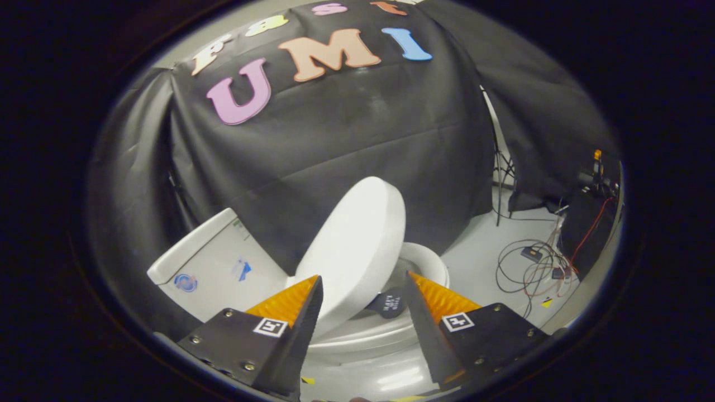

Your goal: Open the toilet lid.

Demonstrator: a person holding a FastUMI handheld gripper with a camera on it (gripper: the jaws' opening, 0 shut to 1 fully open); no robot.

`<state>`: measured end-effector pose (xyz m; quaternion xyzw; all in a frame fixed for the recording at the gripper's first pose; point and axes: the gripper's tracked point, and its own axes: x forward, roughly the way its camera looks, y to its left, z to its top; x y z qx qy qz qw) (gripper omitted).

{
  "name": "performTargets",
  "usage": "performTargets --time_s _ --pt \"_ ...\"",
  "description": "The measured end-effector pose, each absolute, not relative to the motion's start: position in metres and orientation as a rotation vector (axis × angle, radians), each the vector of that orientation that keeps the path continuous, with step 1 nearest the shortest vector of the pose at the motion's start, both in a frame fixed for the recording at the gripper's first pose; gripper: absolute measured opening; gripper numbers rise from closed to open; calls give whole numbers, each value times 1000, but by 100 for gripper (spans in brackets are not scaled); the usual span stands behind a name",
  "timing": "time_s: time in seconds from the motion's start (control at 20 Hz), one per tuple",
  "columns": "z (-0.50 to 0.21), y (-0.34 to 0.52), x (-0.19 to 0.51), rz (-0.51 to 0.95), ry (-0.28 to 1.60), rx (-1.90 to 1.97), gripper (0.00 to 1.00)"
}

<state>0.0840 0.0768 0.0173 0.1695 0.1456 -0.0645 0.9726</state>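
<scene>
The hand-held gripper (363, 285) stands wide, gripping nothing; the toilet lid (357, 245) is half raised between its fingers. Push it gently back toward the tank (212, 262).

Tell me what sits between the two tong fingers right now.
In the gripper view, the open tongs straddle the near edge of the half-raised toilet lid. A small dark round pad and the seat rim lie there too.

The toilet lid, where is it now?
The toilet lid stands partly raised above the toilet bowl, between and just beyond the open gripper fingers, beside the tank.
</scene>
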Motion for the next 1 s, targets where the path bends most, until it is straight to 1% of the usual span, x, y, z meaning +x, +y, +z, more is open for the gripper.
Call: performTargets --time_s 0.1,0.15,0.2,0.25,0.35,0.45,0.55,0.7,0.85,1.0 --pt "2 75 91 -94 352 447 85" --pt "-4 77 93 -80 379 548 79" --pt "-12 67 102 -126 380 613 64" --pt "-20 67 104 -115 399 665 49" --pt "-24 88 104 -25 431 803 18" --pt "-32 89 118 -2 454 831 19" --pt "-19 99 104 41 435 824 1" --pt "7 121 108 85 376 640 1" --pt "39 169 101 183 314 418 2" --pt "63 219 94 236 261 277 4"
